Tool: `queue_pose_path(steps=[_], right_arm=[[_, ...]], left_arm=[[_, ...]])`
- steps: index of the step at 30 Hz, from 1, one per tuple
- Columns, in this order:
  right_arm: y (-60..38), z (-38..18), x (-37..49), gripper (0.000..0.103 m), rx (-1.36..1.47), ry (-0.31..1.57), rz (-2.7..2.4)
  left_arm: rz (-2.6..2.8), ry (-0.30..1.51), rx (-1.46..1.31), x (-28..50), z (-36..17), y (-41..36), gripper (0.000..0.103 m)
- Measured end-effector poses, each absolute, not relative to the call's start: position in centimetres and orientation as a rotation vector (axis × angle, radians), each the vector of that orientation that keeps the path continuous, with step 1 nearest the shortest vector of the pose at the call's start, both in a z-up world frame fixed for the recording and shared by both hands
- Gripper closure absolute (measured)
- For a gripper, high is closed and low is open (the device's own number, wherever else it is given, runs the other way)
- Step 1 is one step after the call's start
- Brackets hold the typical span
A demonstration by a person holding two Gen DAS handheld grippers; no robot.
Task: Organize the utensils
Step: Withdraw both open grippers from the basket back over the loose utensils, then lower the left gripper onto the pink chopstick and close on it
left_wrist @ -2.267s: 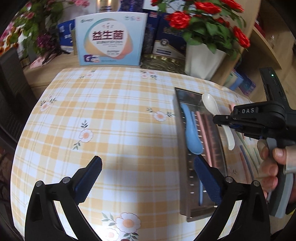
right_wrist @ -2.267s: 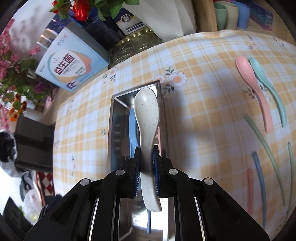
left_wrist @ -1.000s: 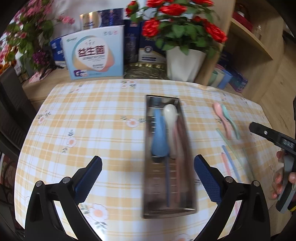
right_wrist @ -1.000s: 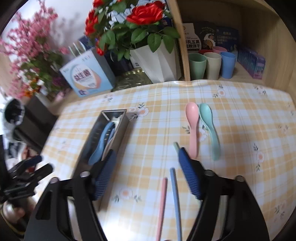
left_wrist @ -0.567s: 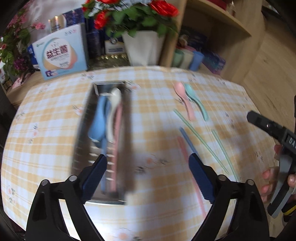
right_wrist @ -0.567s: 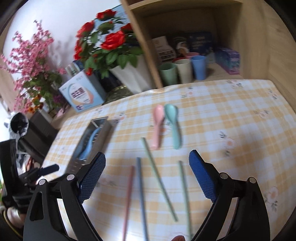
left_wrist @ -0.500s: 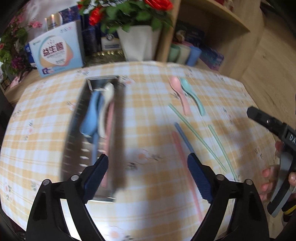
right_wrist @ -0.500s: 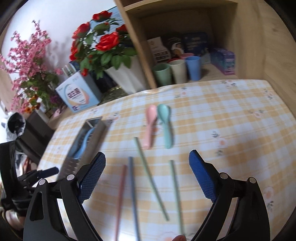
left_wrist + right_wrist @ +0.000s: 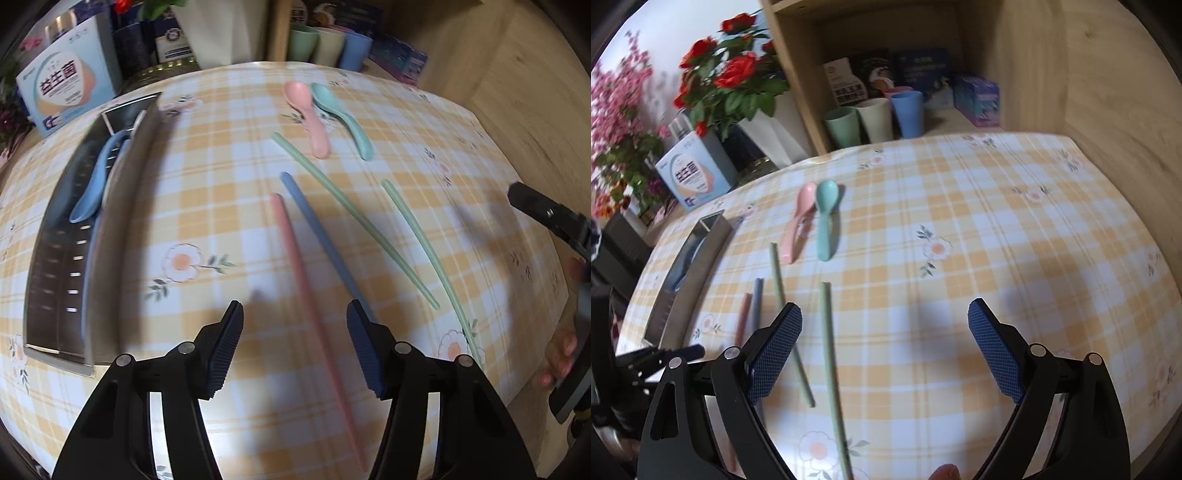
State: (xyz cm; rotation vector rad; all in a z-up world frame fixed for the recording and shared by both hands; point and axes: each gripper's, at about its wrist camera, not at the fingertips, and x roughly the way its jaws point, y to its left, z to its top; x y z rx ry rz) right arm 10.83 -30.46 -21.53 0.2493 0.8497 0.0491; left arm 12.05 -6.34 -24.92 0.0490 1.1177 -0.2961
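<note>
My left gripper [image 9: 294, 314] hovers low over the checked tablecloth, its jaws closing. The pink chopstick [image 9: 295, 258] runs between its fingers, and no pad touches it. The blue chopstick [image 9: 317, 236] passes beside the right finger. Two green chopsticks [image 9: 354, 218] [image 9: 424, 251] lie further right. A pink spoon [image 9: 308, 114] and a teal spoon [image 9: 343, 118] rest beyond them. The steel tray [image 9: 122, 221] at left holds a blue spoon [image 9: 96, 181] and more utensils. My right gripper [image 9: 884, 314] stands wide open above one green chopstick [image 9: 829, 343], holding nothing.
Three cups [image 9: 875, 118] and boxes stand on a wooden shelf behind the table. A white vase of red roses [image 9: 764, 136] and a printed box [image 9: 690, 173] sit at the back left. The table's edge curves close at the right, beside a wooden panel [image 9: 1108, 92].
The right gripper let the white spoon go into the tray and opened wide. Both grippers swung right from the tray to the loose chopsticks and sank. The left jaws have narrowed.
</note>
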Motion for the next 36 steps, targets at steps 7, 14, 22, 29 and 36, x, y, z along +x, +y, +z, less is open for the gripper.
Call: queue_pose_path(steps=[7,14,22,29,36], right_arm=[[-31.6,-22.2,10.7,0.015,0.285,0.858,0.030],[-32.0,-22.4,10.7,0.015,0.300,0.861,0.023],[-31.8,-22.5,10.6,0.015,0.309,0.867,0.032],[-31.4,-22.6,10.6,0.015,0.317,0.876,0.044],[-31.1,-22.9,10.5,0.014,0.326,0.894,0.048]], left_arm=[[-0.259,1.155,0.086,12.2,-26.2,-7.3,0.063],[-0.237,1.130,0.147,12.3,-26.3,-8.2,0.063],[-0.223,1.117,0.145,12.2,-26.4,-8.2,0.063],[-0.231,1.105,0.140,11.9,-26.4,-8.1,0.083],[-0.238,1.113,0.104,11.6,-26.3,-7.3,0.096]])
